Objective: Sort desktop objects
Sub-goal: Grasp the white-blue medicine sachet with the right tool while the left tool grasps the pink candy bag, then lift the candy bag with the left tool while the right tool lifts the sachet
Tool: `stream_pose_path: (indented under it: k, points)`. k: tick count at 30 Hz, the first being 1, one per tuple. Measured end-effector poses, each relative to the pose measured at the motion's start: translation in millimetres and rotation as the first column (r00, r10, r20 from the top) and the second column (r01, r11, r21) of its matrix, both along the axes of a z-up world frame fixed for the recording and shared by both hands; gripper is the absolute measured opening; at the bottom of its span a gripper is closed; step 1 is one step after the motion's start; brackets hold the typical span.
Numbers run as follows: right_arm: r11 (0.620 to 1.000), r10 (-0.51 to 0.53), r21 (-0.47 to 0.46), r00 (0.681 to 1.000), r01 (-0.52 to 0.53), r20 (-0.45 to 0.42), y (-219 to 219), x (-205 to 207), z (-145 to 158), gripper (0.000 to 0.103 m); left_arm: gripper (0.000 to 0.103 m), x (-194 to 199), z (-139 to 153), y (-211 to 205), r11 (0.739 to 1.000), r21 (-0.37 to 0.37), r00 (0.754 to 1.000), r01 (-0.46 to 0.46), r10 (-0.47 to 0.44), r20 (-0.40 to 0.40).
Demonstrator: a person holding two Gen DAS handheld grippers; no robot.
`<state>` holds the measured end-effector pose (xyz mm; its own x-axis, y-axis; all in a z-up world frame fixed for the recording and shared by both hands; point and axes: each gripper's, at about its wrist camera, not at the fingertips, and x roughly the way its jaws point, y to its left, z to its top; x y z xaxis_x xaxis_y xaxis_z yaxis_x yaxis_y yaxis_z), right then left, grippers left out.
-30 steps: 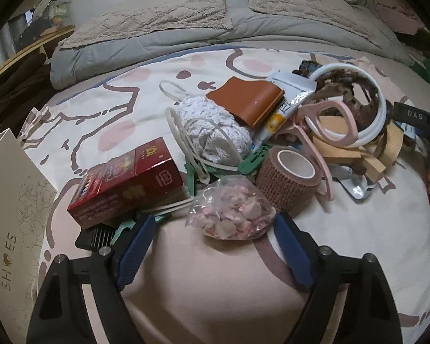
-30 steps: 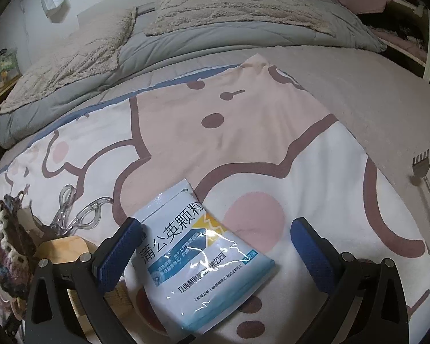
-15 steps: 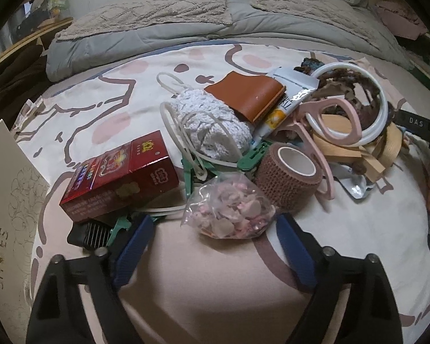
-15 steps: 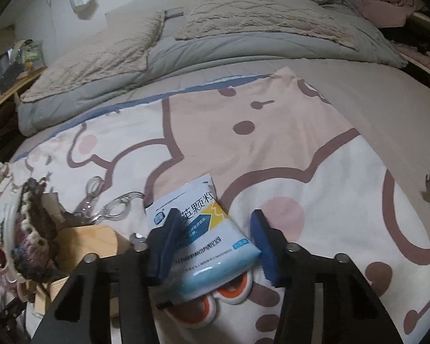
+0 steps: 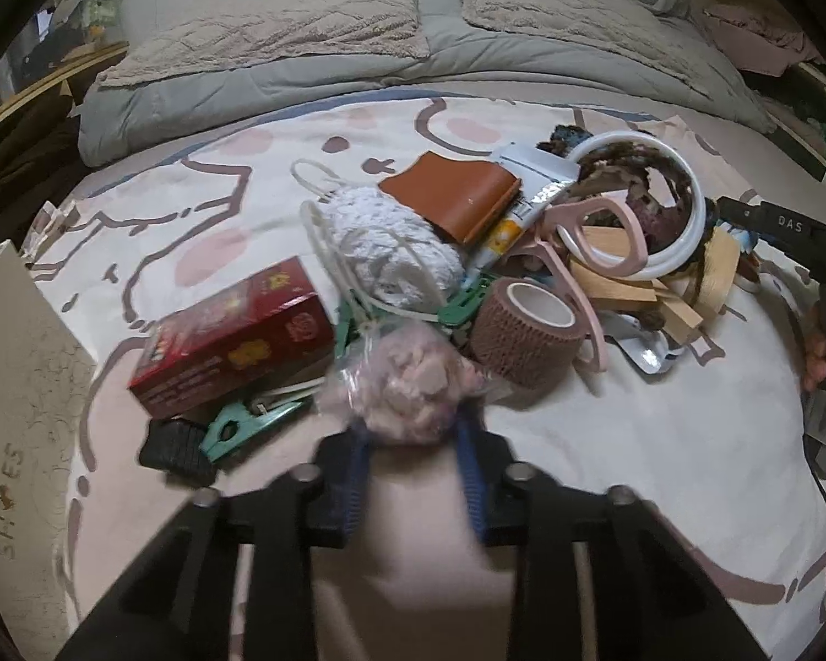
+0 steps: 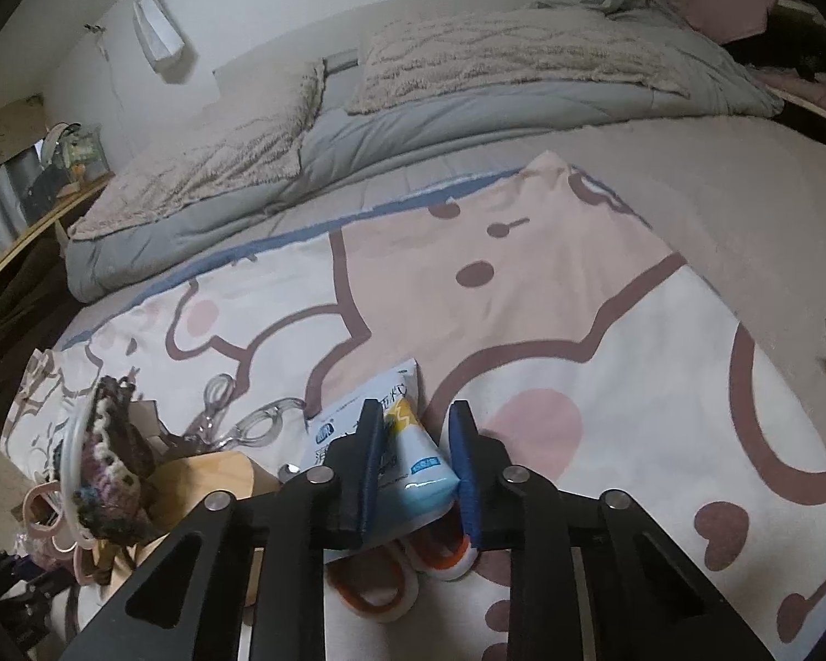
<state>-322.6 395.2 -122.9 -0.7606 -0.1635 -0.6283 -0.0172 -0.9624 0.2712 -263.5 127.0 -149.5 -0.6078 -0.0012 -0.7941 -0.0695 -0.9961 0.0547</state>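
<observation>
Nearest, left gripper (image 5: 413, 429) clamped on a clear bag of pink bits (image 5: 402, 385) at the front of the pile — jaws just closed. Right gripper (image 6: 417, 440) pinching a blue-and-white sachet (image 6: 407, 457), jaws just narrowing, its far corner on the cartoon-print blanket (image 6: 578, 385). Behind the bag — brown tape roll (image 5: 526, 330), red box (image 5: 231, 344), white knitted bundle (image 5: 396, 253), tan wallet (image 5: 457, 198).

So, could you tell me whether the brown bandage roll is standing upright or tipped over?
Upright: the brown bandage roll stands on end, its white core opening facing up.
</observation>
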Motion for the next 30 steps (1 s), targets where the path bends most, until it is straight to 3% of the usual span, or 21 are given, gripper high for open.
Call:
stream_pose_path:
  k: [3, 7, 20, 30]
  points:
    - [1.0, -0.003, -0.004, 0.999, 0.003, -0.037, 2, 4, 7, 0.017, 0.013, 6, 5, -7, 1.0, 0.027, 1.0, -0.002, 0.002, 0.016]
    - [1.0, 0.005, -0.005, 0.997, -0.005, -0.071, 2, 9, 14, 0.013, 0.012, 19, 13, -13, 1.0, 0.003, 1.0, 0.012, -0.012, 0.014]
    - [1.0, 0.011, -0.002, 0.997, -0.011, -0.081, 2, 19, 21, 0.01, 0.012, 62, 31, -26, 0.998, -0.017, 0.996, 0.065, -0.064, 0.063]
    - [0.986, 0.017, -0.167, 1.0, -0.018, -0.007, 25, 12, 4, 0.011, 0.012, 116, 31, -17, 0.981, -0.082, 0.974, 0.178, -0.165, 0.153]
